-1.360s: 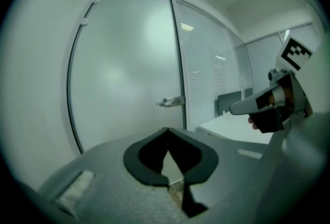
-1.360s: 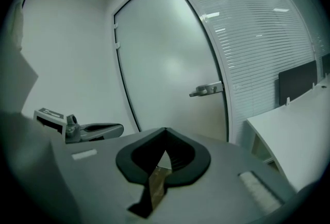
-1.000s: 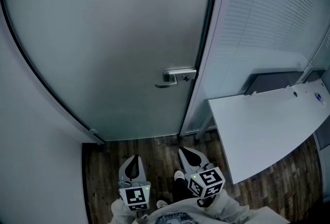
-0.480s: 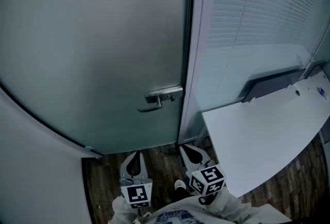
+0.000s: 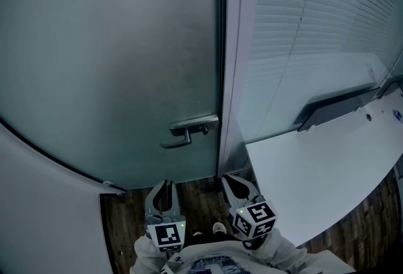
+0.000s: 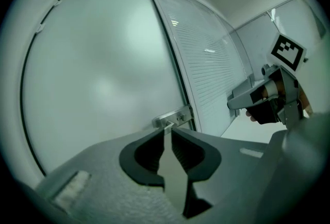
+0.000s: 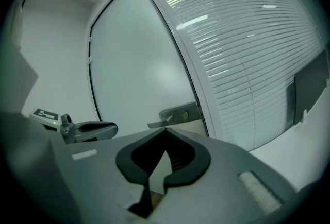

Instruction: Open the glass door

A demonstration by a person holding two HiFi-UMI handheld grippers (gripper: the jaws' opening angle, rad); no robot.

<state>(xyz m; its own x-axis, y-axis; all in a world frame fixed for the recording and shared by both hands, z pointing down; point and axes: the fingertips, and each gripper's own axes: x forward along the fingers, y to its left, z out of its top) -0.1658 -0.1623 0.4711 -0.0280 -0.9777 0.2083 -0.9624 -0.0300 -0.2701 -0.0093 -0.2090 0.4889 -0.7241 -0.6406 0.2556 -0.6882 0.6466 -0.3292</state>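
The frosted glass door (image 5: 113,65) stands closed, with its metal lever handle (image 5: 189,126) at the right edge. Both grippers are held low in front of it, pointing at the door and touching nothing. My left gripper (image 5: 165,186) is just below and left of the handle; its jaws are opening, with a thin slit between them and nothing in it. In the left gripper view the handle (image 6: 175,116) sits just past the left gripper (image 6: 168,126). My right gripper (image 5: 225,179) is shut and empty, below the door frame. The handle (image 7: 178,115) shows just above the right gripper (image 7: 165,129).
A glass partition with horizontal blinds (image 5: 315,27) runs right of the door. A white desk (image 5: 315,165) juts in at lower right, close to my right gripper. A plain wall (image 5: 44,216) closes the left side. Dark wood floor (image 5: 126,216) lies below.
Both grippers have come closer to the door, and the handle now sits lower and nearer in the head view. The left jaws have parted a little.
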